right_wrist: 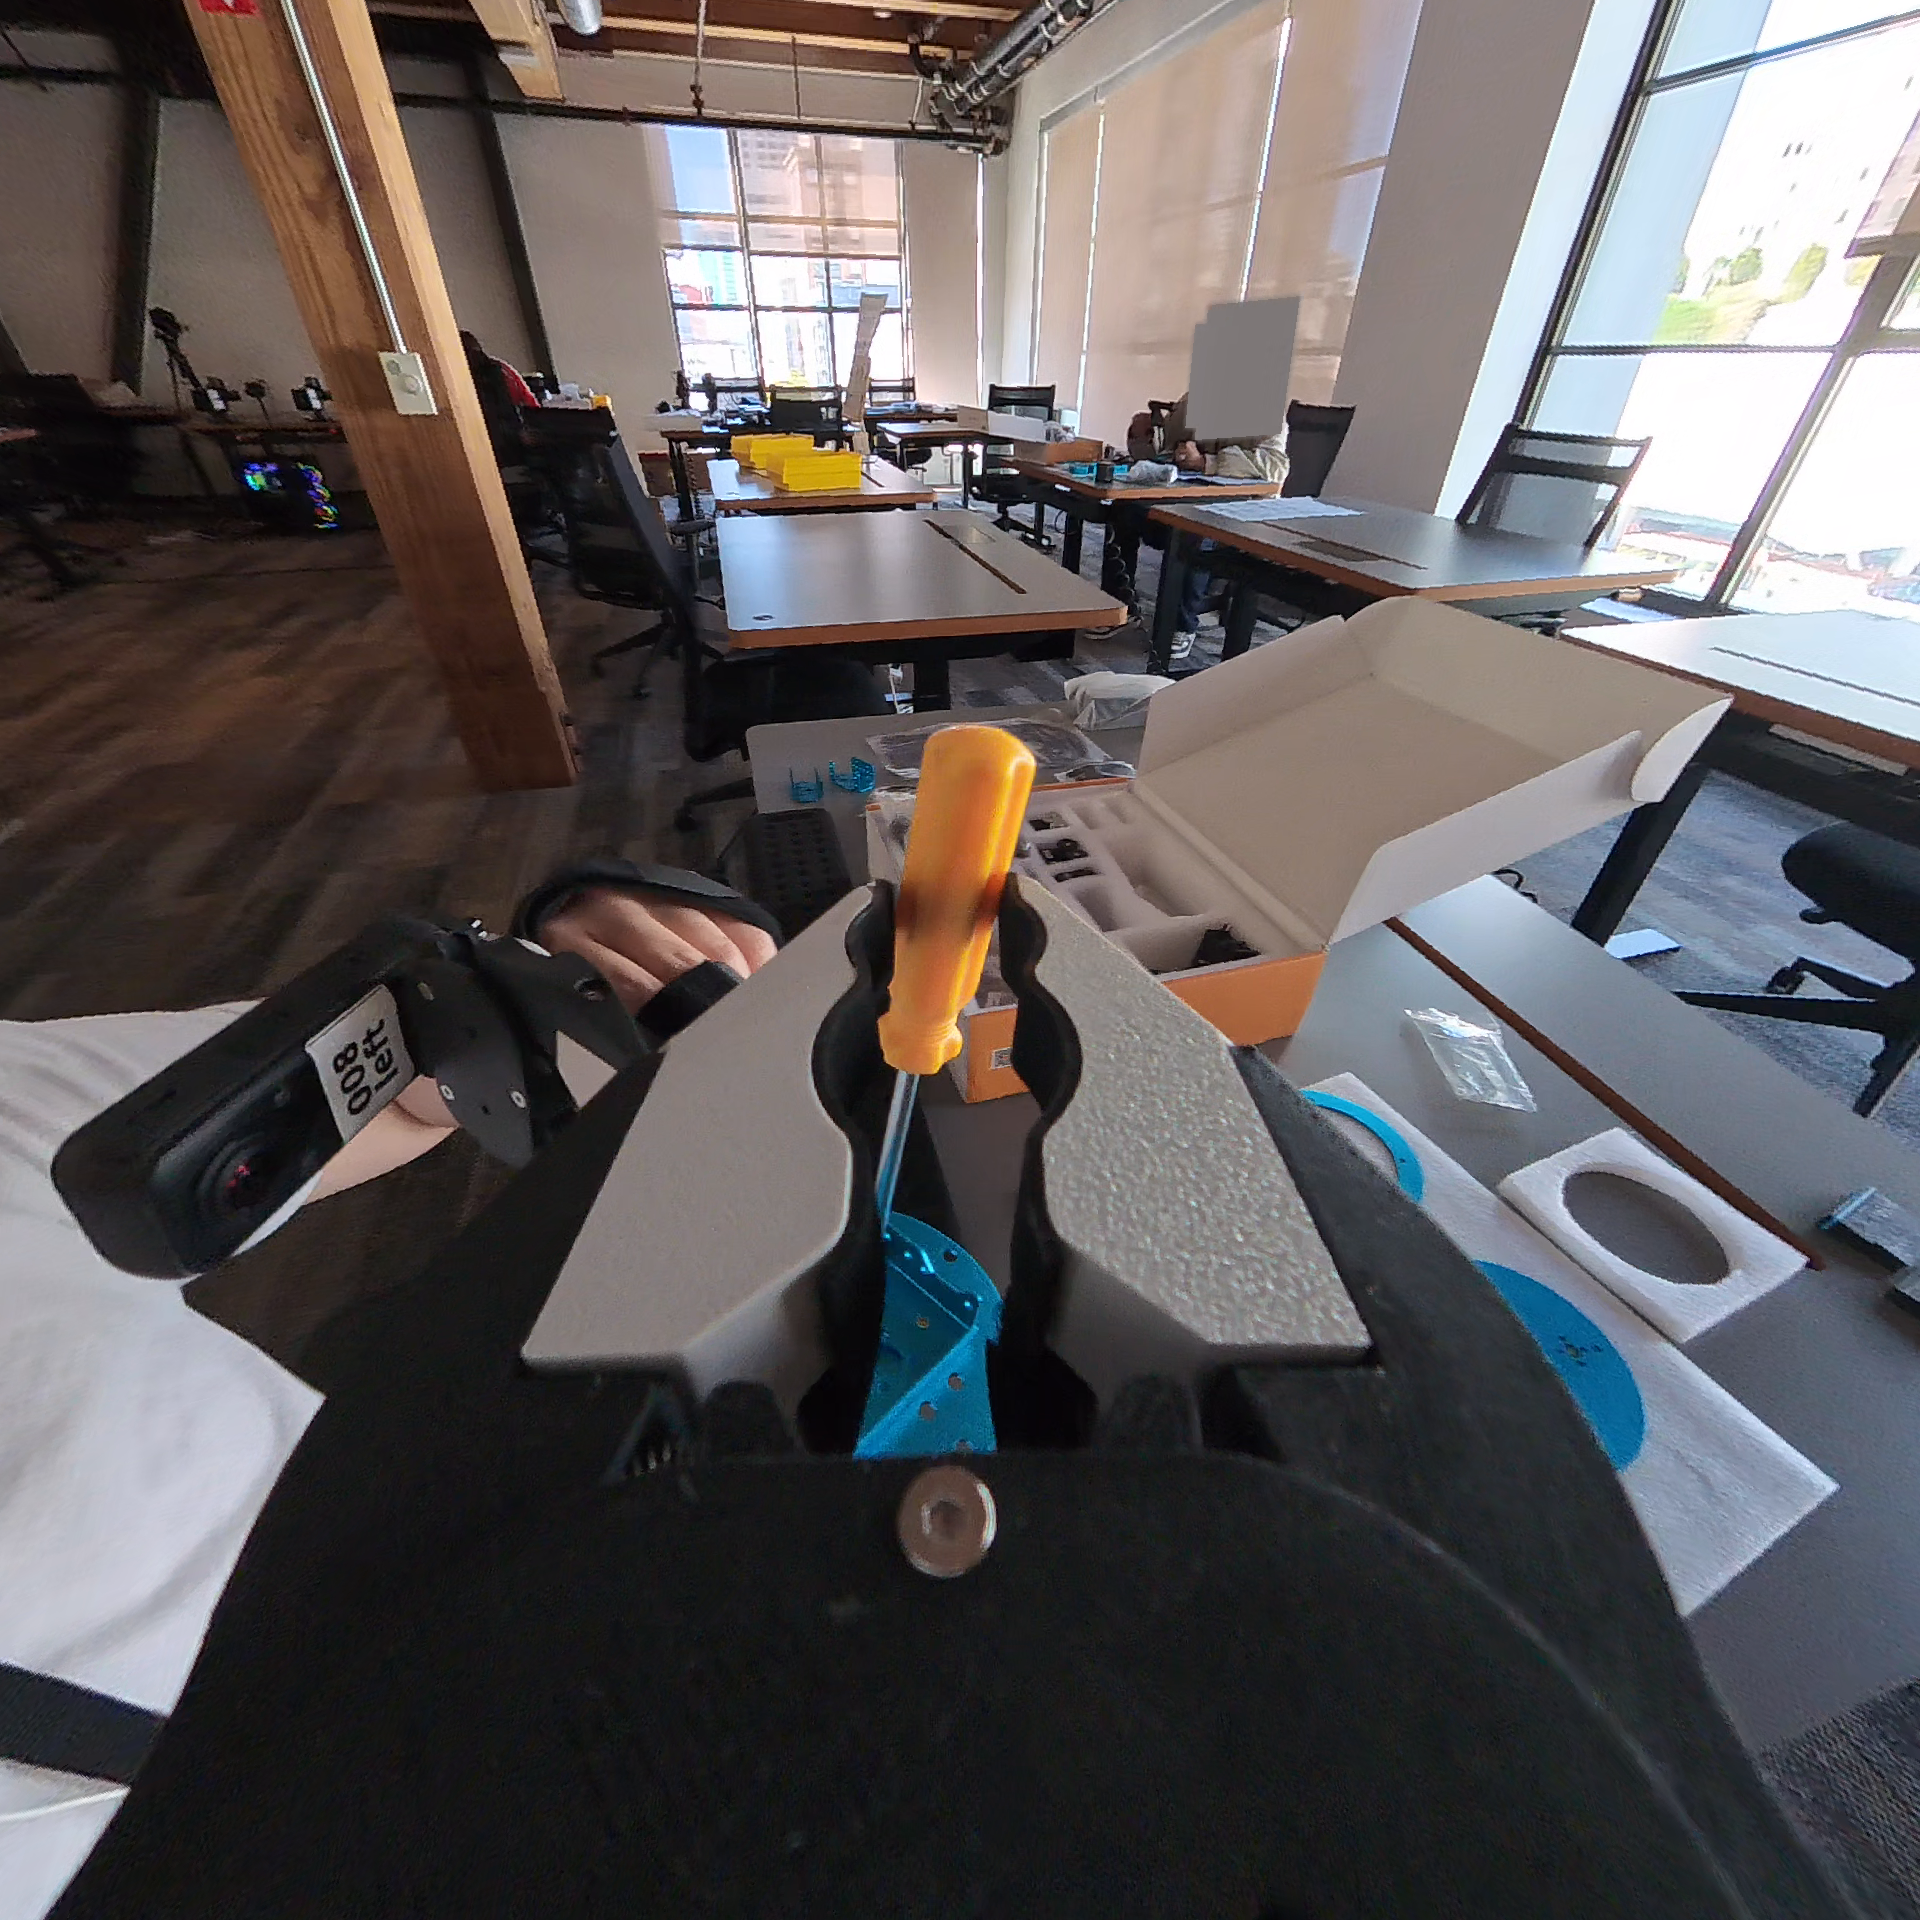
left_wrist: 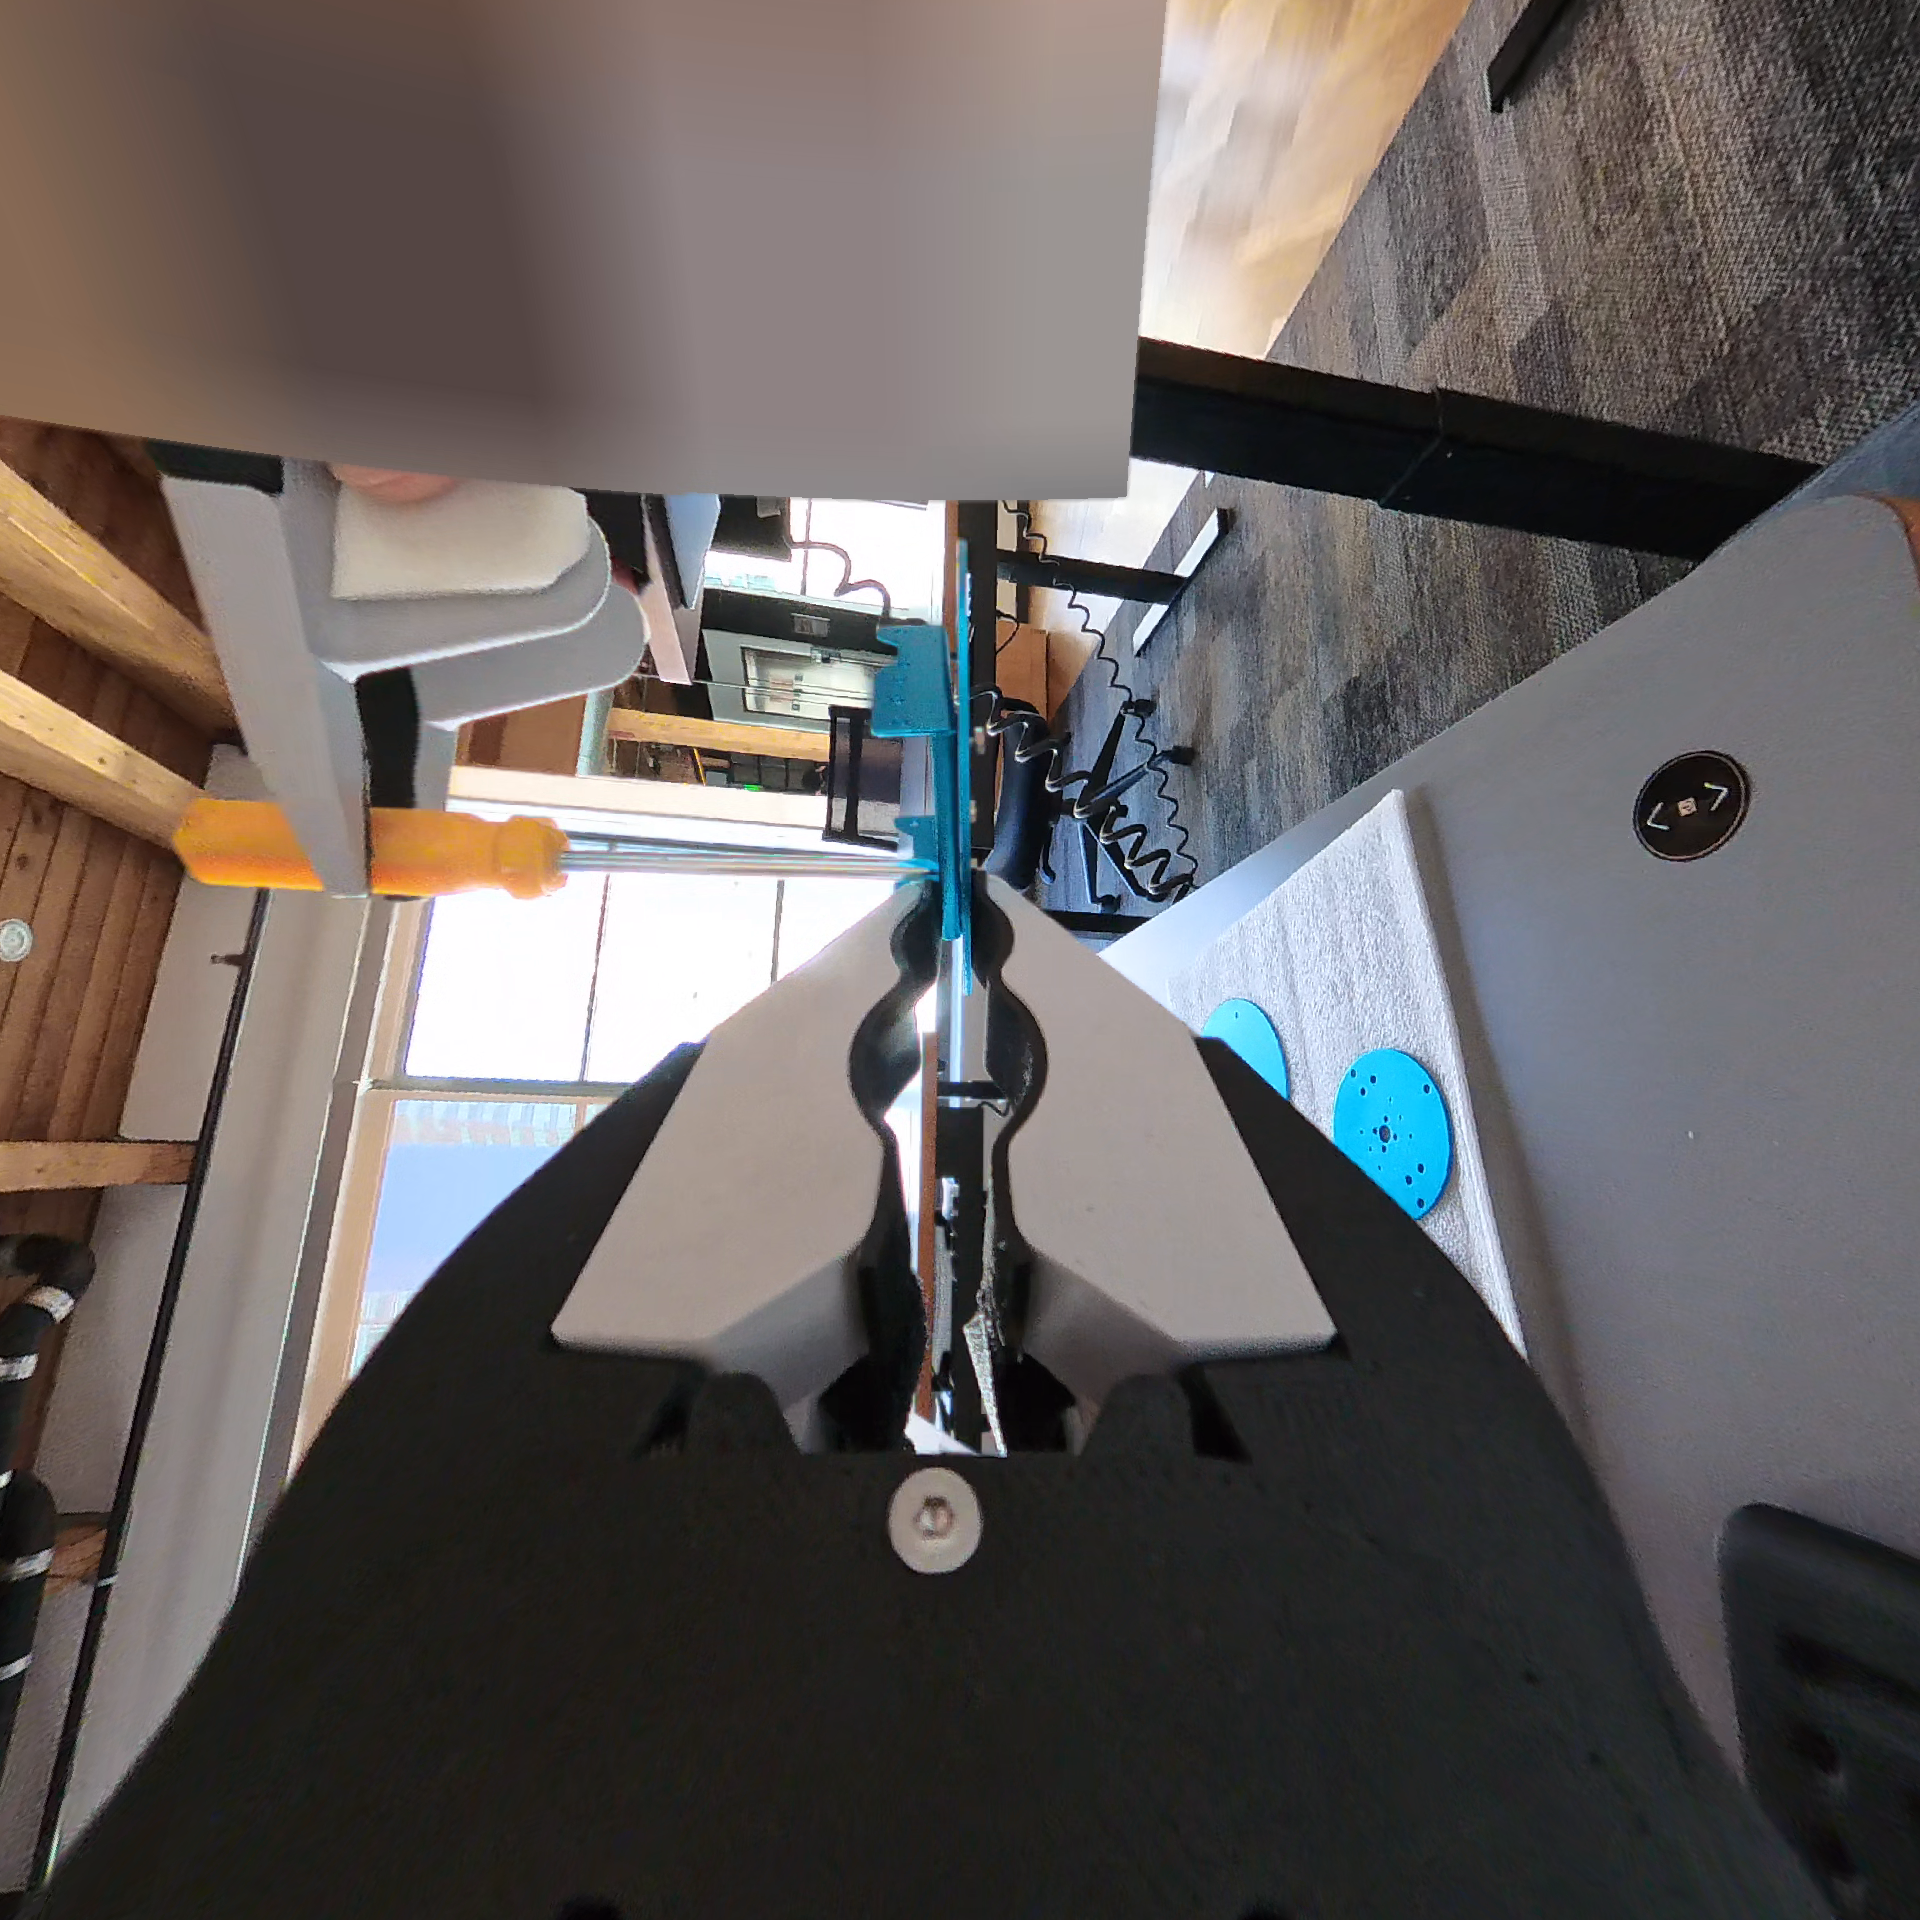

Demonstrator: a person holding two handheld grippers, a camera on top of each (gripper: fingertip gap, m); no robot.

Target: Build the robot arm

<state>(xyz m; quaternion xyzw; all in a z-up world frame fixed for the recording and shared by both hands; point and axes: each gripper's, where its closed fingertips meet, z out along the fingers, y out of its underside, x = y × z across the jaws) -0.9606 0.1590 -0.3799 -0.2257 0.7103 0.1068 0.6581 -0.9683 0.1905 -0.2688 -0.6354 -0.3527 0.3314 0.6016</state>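
Note:
My left gripper [left_wrist: 952,902] is shut on the edge of a thin blue perforated metal plate [left_wrist: 916,691], held up in the air and seen edge-on. My right gripper [right_wrist: 951,909] is shut on the orange handle of a screwdriver [right_wrist: 961,883]. The screwdriver's steel shaft [right_wrist: 896,1143] runs down to the blue plate [right_wrist: 930,1351], and its tip touches the plate. In the left wrist view the screwdriver [left_wrist: 457,854] comes in from the left, held in the right gripper's grey fingers [left_wrist: 312,665]. The left gripper's camera body [right_wrist: 239,1132] and a hand [right_wrist: 644,951] show at the left.
On the grey desk [right_wrist: 1766,1403] lie two blue discs [right_wrist: 1569,1371] on white foam, a foam piece with a round hole [right_wrist: 1652,1226], a small plastic bag [right_wrist: 1470,1049] and an open orange-and-white box [right_wrist: 1299,831]. A round black control [left_wrist: 1690,805] sits in the desk. Other desks and chairs stand behind. Across from one pair of fingers to the other is roughly 11 cm.

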